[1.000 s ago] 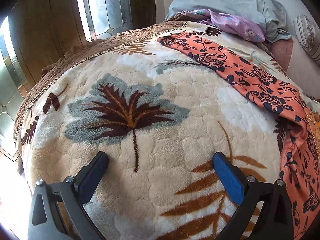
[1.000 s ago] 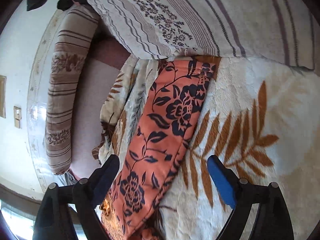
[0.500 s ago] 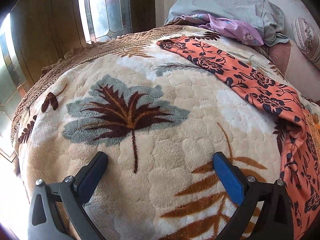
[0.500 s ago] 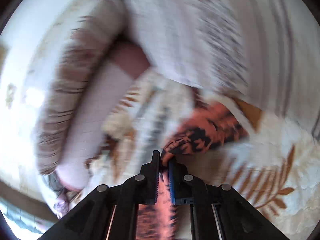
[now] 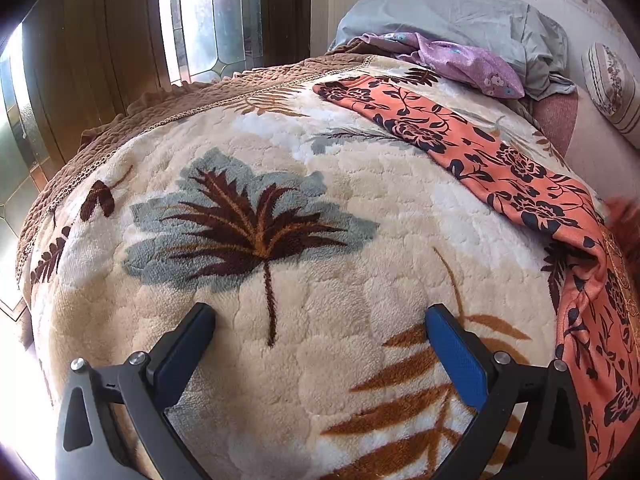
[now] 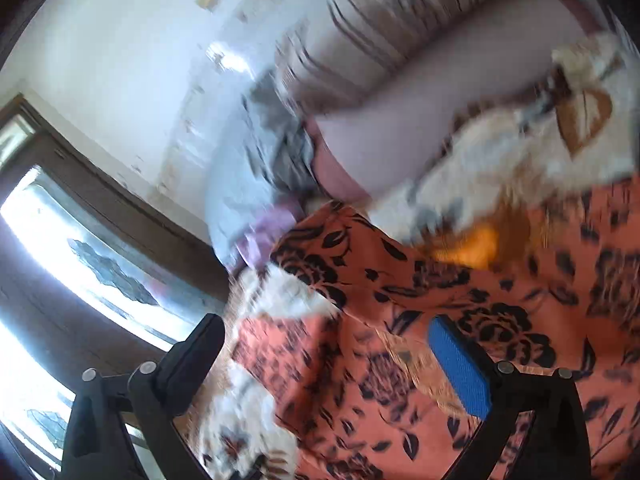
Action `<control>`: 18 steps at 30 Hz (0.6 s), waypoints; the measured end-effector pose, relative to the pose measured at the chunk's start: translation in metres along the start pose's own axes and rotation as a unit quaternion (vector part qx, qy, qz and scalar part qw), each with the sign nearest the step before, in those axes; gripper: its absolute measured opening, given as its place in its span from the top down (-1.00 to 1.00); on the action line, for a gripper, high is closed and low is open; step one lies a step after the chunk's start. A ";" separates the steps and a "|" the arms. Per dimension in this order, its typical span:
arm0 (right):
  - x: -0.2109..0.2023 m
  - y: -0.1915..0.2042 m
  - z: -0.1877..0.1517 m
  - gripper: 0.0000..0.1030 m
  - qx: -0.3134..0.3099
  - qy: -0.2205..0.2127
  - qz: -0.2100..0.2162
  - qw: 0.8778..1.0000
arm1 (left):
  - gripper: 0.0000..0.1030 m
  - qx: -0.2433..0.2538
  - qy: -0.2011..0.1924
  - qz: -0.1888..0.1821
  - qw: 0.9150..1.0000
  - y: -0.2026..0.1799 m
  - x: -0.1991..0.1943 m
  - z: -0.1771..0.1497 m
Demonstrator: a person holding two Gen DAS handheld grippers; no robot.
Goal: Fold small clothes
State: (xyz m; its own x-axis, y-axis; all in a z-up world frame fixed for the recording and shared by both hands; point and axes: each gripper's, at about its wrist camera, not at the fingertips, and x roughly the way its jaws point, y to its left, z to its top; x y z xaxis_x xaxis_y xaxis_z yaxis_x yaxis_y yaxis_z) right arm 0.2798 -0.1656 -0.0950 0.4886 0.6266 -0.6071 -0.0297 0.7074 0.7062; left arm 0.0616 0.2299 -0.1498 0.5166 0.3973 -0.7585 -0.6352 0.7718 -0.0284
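The orange cloth (image 5: 508,176) is spread from twelve to four o'clock on the blanket (image 5: 280,280). The right gripper (image 6: 326,344) is opening, nothing pinched. The left gripper (image 5: 320,332) is wide, empty. An edge should be pinched, then laid over flat.

home bedroom | bed w/ fleece leaf blanket (image 5: 304,264) | pillows (image 5: 452,12) | stained-glass window (image 5: 212,16)

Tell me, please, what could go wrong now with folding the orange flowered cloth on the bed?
1. The right tool is opening with nothing pinched, and its view is blurred. The orange cloth may land bunched instead of flat.
2. The cloth runs long to the far side of the bed, while the left tool is open over bare blanket, so that end may lie crooked.
3. A purple cloth lies close to the far end and could be caught too.
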 end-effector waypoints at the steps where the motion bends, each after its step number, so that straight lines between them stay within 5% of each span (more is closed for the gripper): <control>1: 0.020 -0.021 -0.017 -0.98 0.032 0.041 -0.014 0.999 | -1.00 0.000 0.000 0.000 1.000 0.000 0.000 0.000; 4: 0.008 -0.048 -0.039 -0.75 0.050 0.036 0.004 0.998 | -1.00 -0.002 -0.002 -0.003 1.000 0.001 0.000 0.000; 12: -0.088 -0.055 -0.005 -0.80 0.012 -0.054 -0.017 0.998 | -1.00 -0.007 -0.002 -0.015 1.000 0.004 -0.001 0.001; 16: -0.093 -0.087 -0.038 -0.80 -0.018 -0.021 -0.020 0.999 | -1.00 0.013 0.044 -0.028 0.999 0.002 -0.011 0.011; 18: -0.091 -0.108 -0.056 -0.80 -0.026 -0.017 -0.024 0.999 | -1.00 0.000 0.042 -0.070 0.997 -0.004 -0.037 0.019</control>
State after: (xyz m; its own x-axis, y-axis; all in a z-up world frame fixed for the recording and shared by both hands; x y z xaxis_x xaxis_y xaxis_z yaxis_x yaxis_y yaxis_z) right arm 0.1901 -0.2807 -0.1364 0.5203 0.5807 -0.6261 -0.0508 0.7530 0.6561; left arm 0.0560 0.2212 -0.1098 0.5506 0.2432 -0.7985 -0.5603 0.8167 -0.1376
